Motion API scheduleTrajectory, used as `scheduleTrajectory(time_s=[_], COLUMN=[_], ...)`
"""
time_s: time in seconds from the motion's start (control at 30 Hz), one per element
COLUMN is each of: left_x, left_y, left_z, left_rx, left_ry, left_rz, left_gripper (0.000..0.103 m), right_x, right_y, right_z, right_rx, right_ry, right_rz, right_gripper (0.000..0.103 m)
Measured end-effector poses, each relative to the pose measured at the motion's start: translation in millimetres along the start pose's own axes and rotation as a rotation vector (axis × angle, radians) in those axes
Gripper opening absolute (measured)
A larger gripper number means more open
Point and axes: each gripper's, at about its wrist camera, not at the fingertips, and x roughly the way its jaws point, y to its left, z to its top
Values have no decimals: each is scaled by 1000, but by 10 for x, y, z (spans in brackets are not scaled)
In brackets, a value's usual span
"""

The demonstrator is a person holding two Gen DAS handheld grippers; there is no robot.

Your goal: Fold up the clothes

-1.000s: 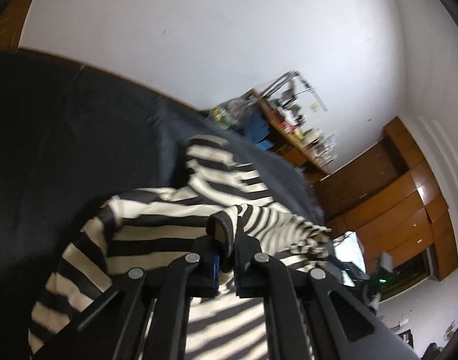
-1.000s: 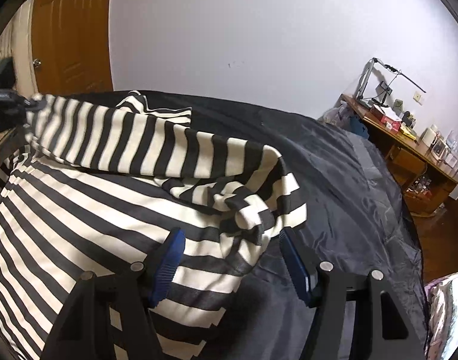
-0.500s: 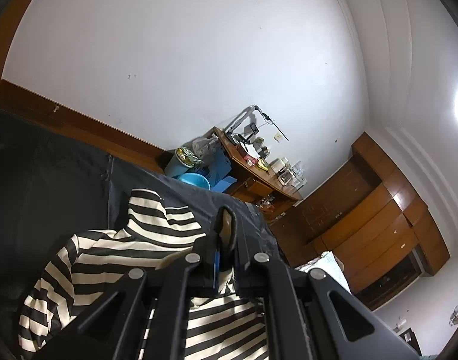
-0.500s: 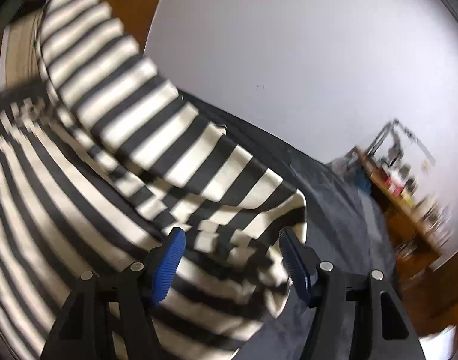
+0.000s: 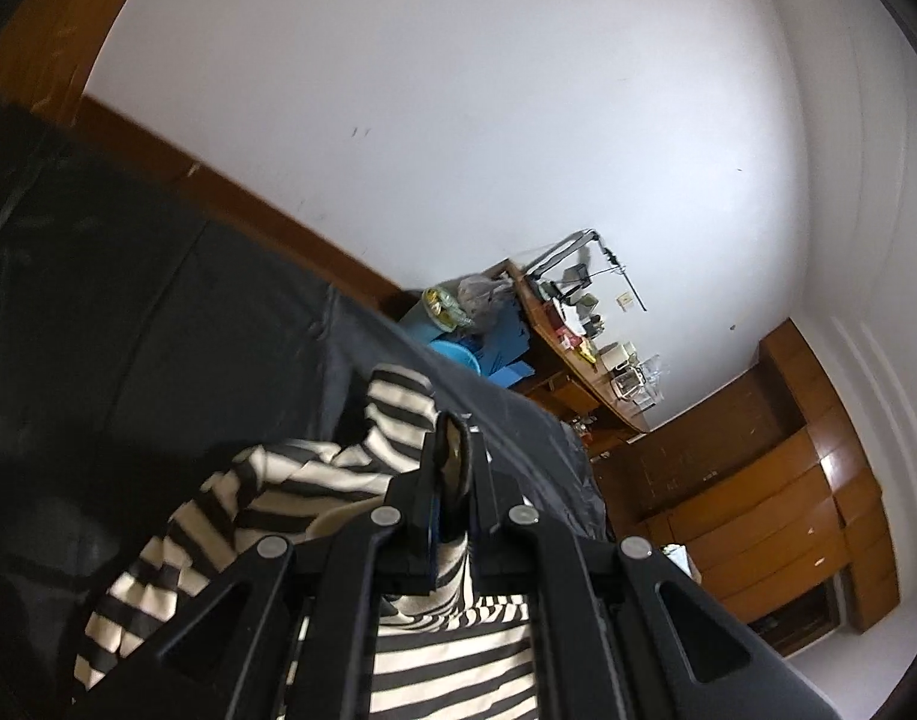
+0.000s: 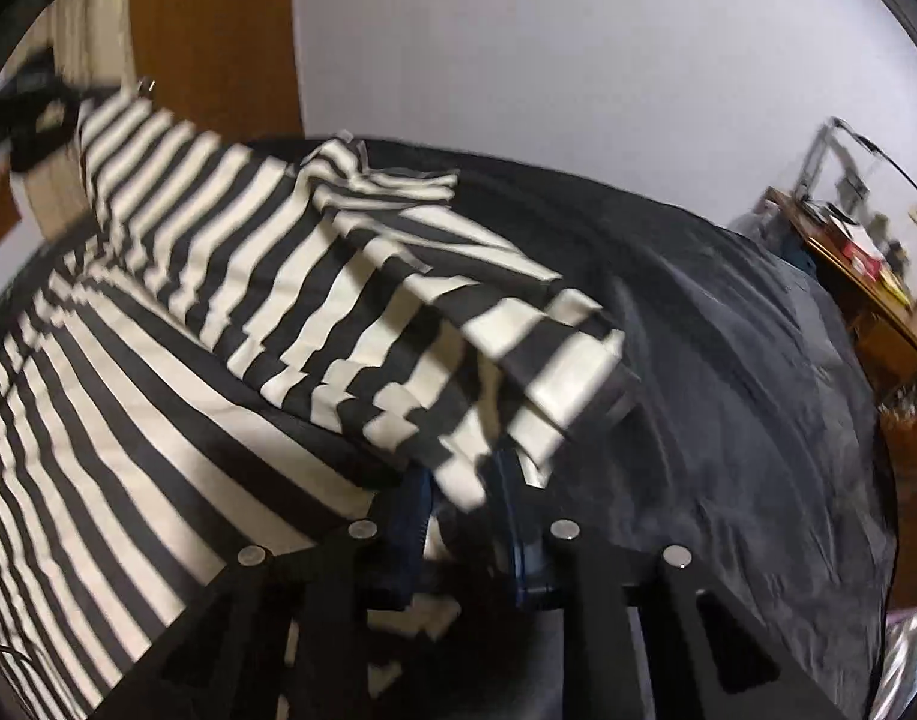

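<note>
Gripping the striped garment (image 6: 230,324) at two points, I have my left tool (image 5: 452,474) clenched on a raised fold and my right tool (image 6: 461,483) pinching its near edge, so the cloth lifts off the dark bed (image 6: 728,360) for folding.

The left wrist camera sat close behind its gripper (image 5: 452,468), tilted upward, facing the white wall (image 5: 488,120) and a distant desk (image 5: 578,354). The right wrist camera looked lower, along its own gripper (image 6: 458,498), across the black bed cover (image 6: 728,390). Both views shared the striped garment (image 6: 248,276), cover, wall and desk.
</note>
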Motion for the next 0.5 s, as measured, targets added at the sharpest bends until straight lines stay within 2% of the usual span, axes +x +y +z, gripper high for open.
scheduleTrajectory(time_s=[0.07,0.17,0.23,0.4,0.5], left_x=[0,24,74,205,298], left_y=[70,186,291,499,552], left_z=[-64,-173,-241,-356,-386], left_rx=[-5,-14,-28,-39,-22], left_ry=[18,47,67,98,111], left_rz=[16,54,81,139,173], left_gripper=[7,7,7,7,7], right_x=[-159,-294,-326,-182,48], right_y=[8,-24,-56,-123,-101], right_z=[-66,-155,-196,-37,94], right_rx=[27,64,88,139,126], right_ry=[-21,-16,-24,-14,27], right_rz=[-5,34,18,-38,-78], right_gripper=[23,23,23,24,24])
